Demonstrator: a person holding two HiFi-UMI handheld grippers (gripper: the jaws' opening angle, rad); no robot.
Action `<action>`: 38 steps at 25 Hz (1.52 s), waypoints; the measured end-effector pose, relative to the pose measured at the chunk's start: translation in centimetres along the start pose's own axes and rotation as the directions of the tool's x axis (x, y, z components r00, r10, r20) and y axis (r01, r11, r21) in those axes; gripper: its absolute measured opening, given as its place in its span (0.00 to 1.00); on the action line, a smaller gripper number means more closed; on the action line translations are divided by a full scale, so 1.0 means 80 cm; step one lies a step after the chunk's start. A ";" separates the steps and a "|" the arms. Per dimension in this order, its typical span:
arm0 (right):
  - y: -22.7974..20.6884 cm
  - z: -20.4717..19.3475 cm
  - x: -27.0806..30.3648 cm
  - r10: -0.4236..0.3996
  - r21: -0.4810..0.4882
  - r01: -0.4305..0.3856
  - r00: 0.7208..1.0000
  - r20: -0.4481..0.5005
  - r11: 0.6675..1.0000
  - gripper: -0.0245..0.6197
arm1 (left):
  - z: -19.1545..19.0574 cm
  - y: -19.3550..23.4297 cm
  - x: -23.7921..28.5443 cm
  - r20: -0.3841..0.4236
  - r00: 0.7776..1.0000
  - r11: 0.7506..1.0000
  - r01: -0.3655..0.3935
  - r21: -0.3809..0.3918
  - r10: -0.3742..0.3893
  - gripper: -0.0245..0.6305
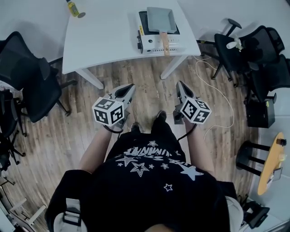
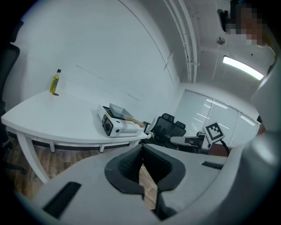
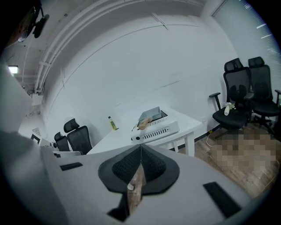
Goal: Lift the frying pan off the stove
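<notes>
A grey rectangular frying pan (image 1: 159, 20) with a wooden handle (image 1: 165, 44) sits on a white portable stove (image 1: 152, 41) at the front right of the white table (image 1: 104, 36). The same pan (image 2: 119, 110) and stove (image 2: 115, 126) show far off in the left gripper view, and the pan (image 3: 149, 115) and stove (image 3: 156, 129) in the right gripper view. My left gripper (image 1: 130, 86) and right gripper (image 1: 180, 84) hang over the wooden floor, well short of the table. Both are shut and empty, jaws (image 2: 142, 148) (image 3: 140, 146) pointing toward the stove.
A yellow bottle (image 1: 73, 8) stands at the table's far left. Black office chairs stand at the left (image 1: 31, 81) and at the right (image 1: 253, 50). A cable (image 1: 217, 97) trails over the floor to my right. The table's legs (image 1: 90, 78) stand ahead of me.
</notes>
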State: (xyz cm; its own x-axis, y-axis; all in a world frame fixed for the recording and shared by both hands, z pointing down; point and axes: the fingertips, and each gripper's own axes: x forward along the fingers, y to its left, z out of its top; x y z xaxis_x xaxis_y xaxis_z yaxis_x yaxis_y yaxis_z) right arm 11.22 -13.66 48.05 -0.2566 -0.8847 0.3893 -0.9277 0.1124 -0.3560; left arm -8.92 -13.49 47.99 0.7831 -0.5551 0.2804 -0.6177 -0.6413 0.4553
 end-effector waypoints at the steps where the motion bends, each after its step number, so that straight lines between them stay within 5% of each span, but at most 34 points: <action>1: -0.003 0.003 0.004 0.003 0.007 -0.003 1.000 0.002 1.000 0.05 | 0.000 -0.001 0.003 -0.003 1.000 1.000 0.004 -0.001 -0.004 0.05; 19: -0.064 0.092 0.141 0.179 0.083 -0.177 0.984 -0.022 0.981 0.05 | 0.060 0.016 0.119 -0.002 1.000 0.999 -0.014 -0.048 0.013 0.05; 27: -0.066 0.112 0.195 0.326 0.185 -0.305 0.940 -0.095 0.934 0.05 | 0.077 0.022 0.178 -0.020 0.999 0.985 0.036 -0.171 -0.040 0.07; 29: -0.066 0.117 0.206 0.354 0.201 -0.329 0.929 -0.107 0.923 0.05 | 0.083 0.023 0.191 -0.021 0.998 0.979 0.056 -0.194 -0.061 0.15; 34: -0.069 0.130 0.228 0.407 0.246 -0.370 0.906 -0.120 0.896 0.05 | 0.094 0.022 0.219 -0.011 0.992 0.943 0.113 -0.311 -0.123 0.31; 38: -0.066 0.137 0.243 0.460 0.301 -0.407 0.878 -0.131 0.862 0.11 | 0.089 0.017 0.245 -0.046 0.979 0.880 0.158 -0.447 -0.199 0.44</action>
State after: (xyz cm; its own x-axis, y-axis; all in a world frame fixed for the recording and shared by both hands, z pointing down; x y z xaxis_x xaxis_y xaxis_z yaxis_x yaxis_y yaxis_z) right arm 14.10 -36.39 48.13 -0.6875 -0.6659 0.2896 -0.6140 0.3202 -0.7214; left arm 5.09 -29.03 48.08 0.8927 -0.3917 0.2228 -0.3875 -0.4152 0.8231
